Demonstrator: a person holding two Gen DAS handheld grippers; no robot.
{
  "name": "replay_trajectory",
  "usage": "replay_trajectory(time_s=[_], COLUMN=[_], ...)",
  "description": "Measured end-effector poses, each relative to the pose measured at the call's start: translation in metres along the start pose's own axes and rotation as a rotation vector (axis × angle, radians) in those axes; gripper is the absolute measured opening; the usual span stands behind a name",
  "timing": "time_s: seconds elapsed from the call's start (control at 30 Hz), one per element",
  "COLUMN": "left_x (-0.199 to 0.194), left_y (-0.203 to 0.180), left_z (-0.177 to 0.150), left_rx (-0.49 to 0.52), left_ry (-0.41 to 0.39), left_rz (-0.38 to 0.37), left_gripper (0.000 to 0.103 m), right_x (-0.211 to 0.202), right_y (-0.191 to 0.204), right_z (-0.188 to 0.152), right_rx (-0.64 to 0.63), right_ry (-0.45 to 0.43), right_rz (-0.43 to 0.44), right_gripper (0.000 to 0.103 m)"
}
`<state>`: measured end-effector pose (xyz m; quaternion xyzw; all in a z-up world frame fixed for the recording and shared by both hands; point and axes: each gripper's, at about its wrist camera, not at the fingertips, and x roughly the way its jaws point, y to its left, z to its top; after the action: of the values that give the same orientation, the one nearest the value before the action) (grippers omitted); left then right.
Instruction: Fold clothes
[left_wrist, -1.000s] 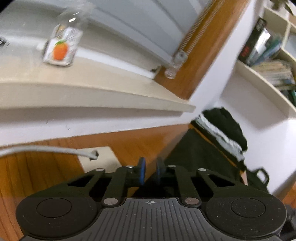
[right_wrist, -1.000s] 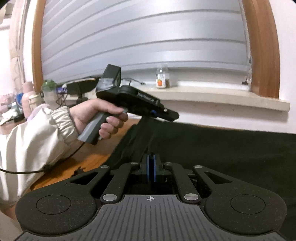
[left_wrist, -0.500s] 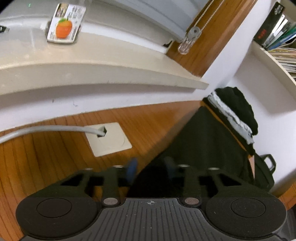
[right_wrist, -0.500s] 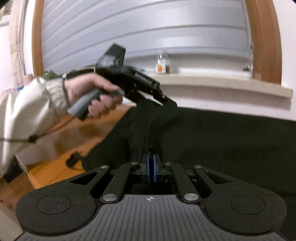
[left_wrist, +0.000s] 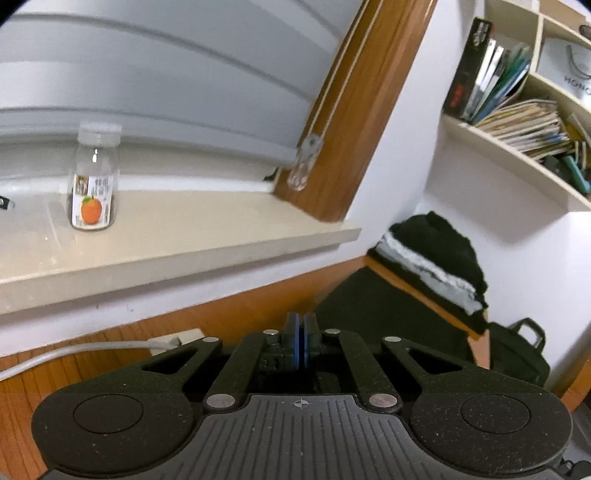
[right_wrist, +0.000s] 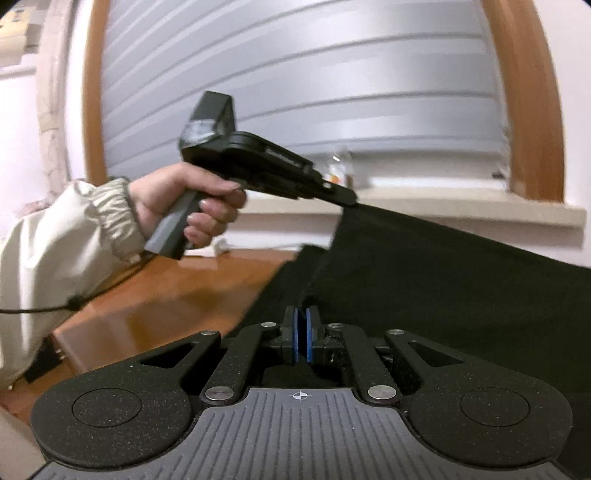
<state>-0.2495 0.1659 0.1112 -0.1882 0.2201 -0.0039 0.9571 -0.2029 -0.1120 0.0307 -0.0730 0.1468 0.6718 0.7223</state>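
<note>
the left hand-held gripper (right_wrist: 349, 199) is raised above the wooden surface (right_wrist: 177, 295), and its jaws are closed tight on the edge of a black garment (right_wrist: 461, 291). they have just been closing, with the cloth between them. from that pinched point the cloth runs down in a straight, tight line, so i think it is held high on purpose, to lift one edge free of the surface before it is carried over for a fold. a hand (right_wrist: 184, 206) in a pale sleeve (right_wrist: 62, 251) grips its handle.

the right hand-held gripper (right_wrist: 302, 334) is low, near the front edge of the surface, and its blue pads (right_wrist: 294, 336) are pressed together on another part of the same garment. it seems to serve as the anchor, so that the cloth stretches between two points and does not bunch up.

the rest of the garment lies spread over the right part of the surface, toward the wall. in the left wrist view the pads of the left hand-held gripper (left_wrist: 301, 341) also stand together, though the cloth between them is hard to see there.

at the far right corner of the surface a pile (left_wrist: 436, 254) of dark and grey clothes waits, perhaps already folded. a bottle (left_wrist: 94, 184) with an orange label stands on the windowsill (left_wrist: 184, 236), well apart from the work. a grey cable (left_wrist: 74, 354) lies at the back edge of the surface.
</note>
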Motion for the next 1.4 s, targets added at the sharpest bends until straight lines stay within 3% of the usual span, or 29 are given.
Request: replay_trajectory(time_s=[0.1,0.2,0.33,0.4,0.47,0.53,0.6,0.73,0.83,1.0,1.17,1.3,1.4], left_x=[-0.005,0.004,0.013,0.014,0.011,0.007,0.004,0.008,0.018,0.036,0.04,0.035,0.027], left_y=[-0.005,0.001,0.021,0.028,0.028,0.027,0.021,0.0,-0.018,-0.036,-0.023,-0.001,0.014], left_z=[-0.004,-0.016,-0.031,-0.036,-0.036,-0.035,-0.034,-0.03,-0.031,-0.043,-0.056,-0.061,-0.062], left_rx=[0.023,0.062,0.039,0.027,0.02,0.017,0.036,0.068,0.099,0.149,0.141,0.106,0.066], left_ry=[0.008,0.055,0.085,0.087,0.071,0.054,0.034,0.004,0.014,0.05,0.077,0.094,0.088], left_rz=[0.027,0.109,0.143,0.159,0.193,0.226,0.249,0.238,0.208,0.178,0.194,0.233,0.238], left_gripper=[0.002,0.002,0.003,0.006,0.02,0.044,0.056,0.076,0.078,0.08,0.081,0.081,0.087], right_x=[-0.005,-0.002,0.023,0.034,0.033,0.022,0.008,-0.029,-0.064,-0.083,-0.09,-0.093,-0.093], right_y=[0.008,0.013,0.023,0.025,0.023,0.017,0.008,-0.034,-0.066,-0.105,-0.138,-0.136,-0.127], right_z=[0.009,0.01,-0.001,-0.008,-0.011,-0.012,-0.014,-0.025,-0.035,-0.051,-0.077,-0.088,-0.084], right_rx=[-0.016,-0.017,0.008,0.025,0.047,0.063,0.072,0.117,0.15,0.166,0.253,0.221,0.179], right_ry=[-0.017,-0.006,0.072,0.12,0.12,0.104,0.083,0.063,0.048,0.048,0.084,0.082,0.089], right_rz=[0.023,0.039,0.042,0.053,0.064,0.056,0.014,-0.119,-0.265,-0.43,-0.474,-0.479,-0.531], right_gripper=[0.006,0.006,0.006,0.014,0.017,0.029,0.035,0.036,0.036,0.036,0.036,0.036,0.038])
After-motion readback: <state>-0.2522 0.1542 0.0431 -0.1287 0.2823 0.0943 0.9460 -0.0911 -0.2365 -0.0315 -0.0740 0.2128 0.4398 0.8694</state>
